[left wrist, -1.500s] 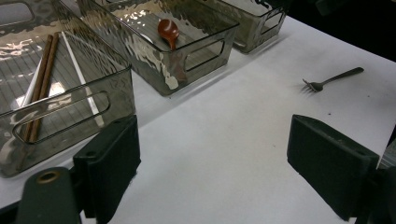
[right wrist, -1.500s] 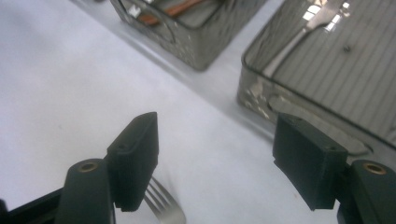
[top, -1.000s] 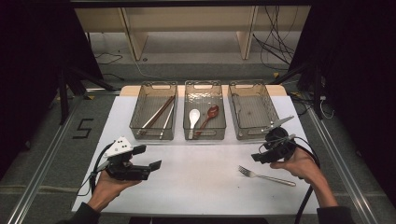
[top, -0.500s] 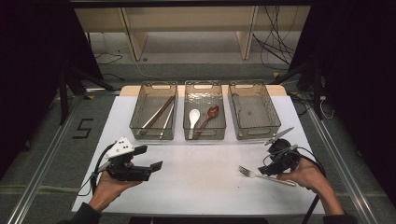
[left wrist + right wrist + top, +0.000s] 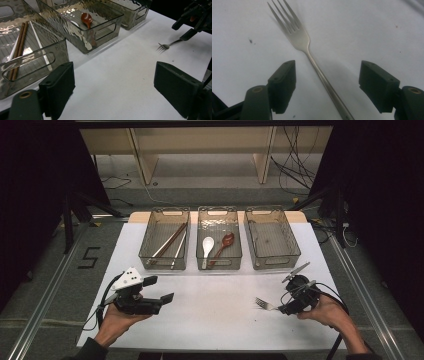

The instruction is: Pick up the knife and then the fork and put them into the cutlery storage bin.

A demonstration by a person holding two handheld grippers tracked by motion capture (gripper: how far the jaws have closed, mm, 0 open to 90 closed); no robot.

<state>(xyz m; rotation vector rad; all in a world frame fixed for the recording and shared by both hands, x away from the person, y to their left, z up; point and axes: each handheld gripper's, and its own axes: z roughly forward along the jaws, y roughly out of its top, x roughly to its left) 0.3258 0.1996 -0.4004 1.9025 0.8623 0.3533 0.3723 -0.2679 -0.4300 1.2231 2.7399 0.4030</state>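
Note:
A metal fork [image 5: 264,304] [image 5: 299,40] lies on the white table [image 5: 215,325] at the front right, tines pointing left. My right gripper [image 5: 281,309] [image 5: 327,85] is low over it and open. Its jaws stand on either side of the fork's handle without touching it, and they have just closed a little. My left gripper [image 5: 161,289] [image 5: 112,90] is held at the front left, open, with nothing between its jaws. From there the fork [image 5: 166,45] shows farther off.
Three clear bins stand in a row at the back. The left bin [image 5: 163,265] holds chopsticks [image 5: 167,243]. In the middle bin [image 5: 220,265] lie a white spoon [image 5: 207,246] and a red spoon [image 5: 226,241]. The right bin [image 5: 277,262] holds nothing.
My right gripper has come down and toward the front, from beside the right bin to the fork's handle. The left gripper has stayed put.

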